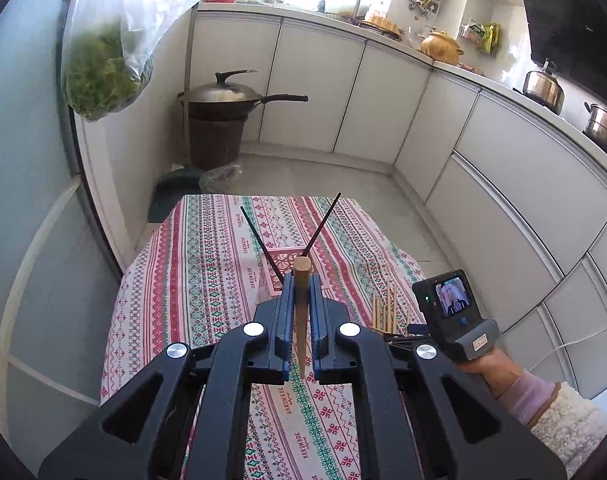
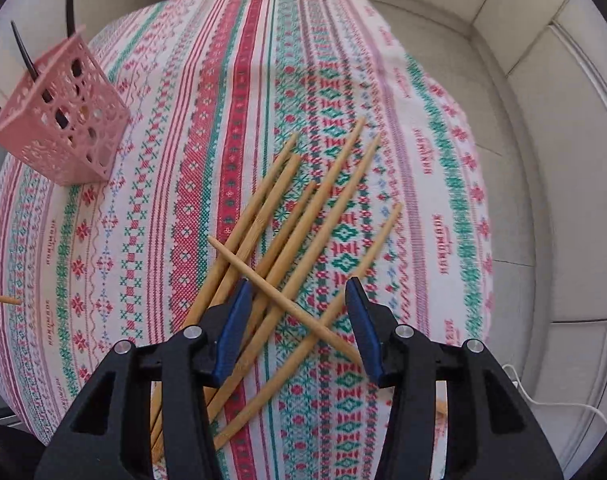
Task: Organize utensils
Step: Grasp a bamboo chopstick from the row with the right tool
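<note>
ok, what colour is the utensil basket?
Pink, with a perforated lattice pattern: basket. Shows best in the right wrist view.

Spread over the table: a patterned striped tablecloth (image 2: pixel 239 92). Standing toward its far left corner, a pink perforated plastic basket (image 2: pixel 59 128), with two dark thin chopsticks (image 1: pixel 259 240) leaning apart inside. Lying loose to the right of the basket, a crossed pile of pale bamboo chopsticks (image 2: pixel 287 232), directly beneath the right gripper (image 2: pixel 299 292). Clamped upright in the left gripper (image 1: pixel 302 280), just before the basket, one bamboo chopstick (image 1: pixel 302 304).
</note>
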A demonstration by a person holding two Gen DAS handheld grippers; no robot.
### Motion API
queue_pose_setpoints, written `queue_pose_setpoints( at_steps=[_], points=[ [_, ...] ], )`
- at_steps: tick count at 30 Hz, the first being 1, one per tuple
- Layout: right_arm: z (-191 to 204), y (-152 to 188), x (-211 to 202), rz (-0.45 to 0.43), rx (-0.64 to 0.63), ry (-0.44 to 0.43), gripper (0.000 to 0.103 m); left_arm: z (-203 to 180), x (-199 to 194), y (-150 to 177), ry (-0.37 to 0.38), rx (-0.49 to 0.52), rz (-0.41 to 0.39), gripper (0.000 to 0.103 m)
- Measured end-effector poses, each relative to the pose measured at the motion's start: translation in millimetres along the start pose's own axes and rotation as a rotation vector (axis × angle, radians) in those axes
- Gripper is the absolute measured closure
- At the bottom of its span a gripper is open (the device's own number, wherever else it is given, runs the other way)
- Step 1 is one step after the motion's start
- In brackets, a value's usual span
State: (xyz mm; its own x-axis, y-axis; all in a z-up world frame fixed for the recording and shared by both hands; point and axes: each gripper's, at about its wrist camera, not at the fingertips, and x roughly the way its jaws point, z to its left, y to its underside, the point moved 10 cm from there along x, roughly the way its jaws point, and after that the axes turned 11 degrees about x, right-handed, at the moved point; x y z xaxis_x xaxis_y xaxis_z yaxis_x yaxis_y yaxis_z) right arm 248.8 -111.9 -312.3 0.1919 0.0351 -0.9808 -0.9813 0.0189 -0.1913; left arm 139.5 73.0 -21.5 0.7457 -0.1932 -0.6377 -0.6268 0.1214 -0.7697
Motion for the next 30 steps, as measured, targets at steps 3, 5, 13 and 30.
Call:
queue_pose_setpoints(
  at_steps=[3, 5, 13, 30],
  points=[
    [5.8, -1.3, 4.9, -0.003, -0.009, -0.008, 0.081, -0.9, 3.4, 1.0, -0.006, 0.003, 0.007, 0.097],
    [5.5, -3.9, 0.9, -0.013, 0.036, -0.041, 0.086, 0.0, 6.0, 1.9, -0.01, -0.001, 0.012, 0.097],
    [-4.8, -2.9, -74.4, -0.14, 0.111, -0.149, 0.097, -1.3, 0.1, -1.0, -0.019, -0.005, -0.005, 0.097],
    [-41.5, 15.7, -162.2, -0.293, 0.245, -0.28, 0.097, -16.3, -24.1, -21.3, -0.033, 0.009, -0.085, 0.097]
  ],
)
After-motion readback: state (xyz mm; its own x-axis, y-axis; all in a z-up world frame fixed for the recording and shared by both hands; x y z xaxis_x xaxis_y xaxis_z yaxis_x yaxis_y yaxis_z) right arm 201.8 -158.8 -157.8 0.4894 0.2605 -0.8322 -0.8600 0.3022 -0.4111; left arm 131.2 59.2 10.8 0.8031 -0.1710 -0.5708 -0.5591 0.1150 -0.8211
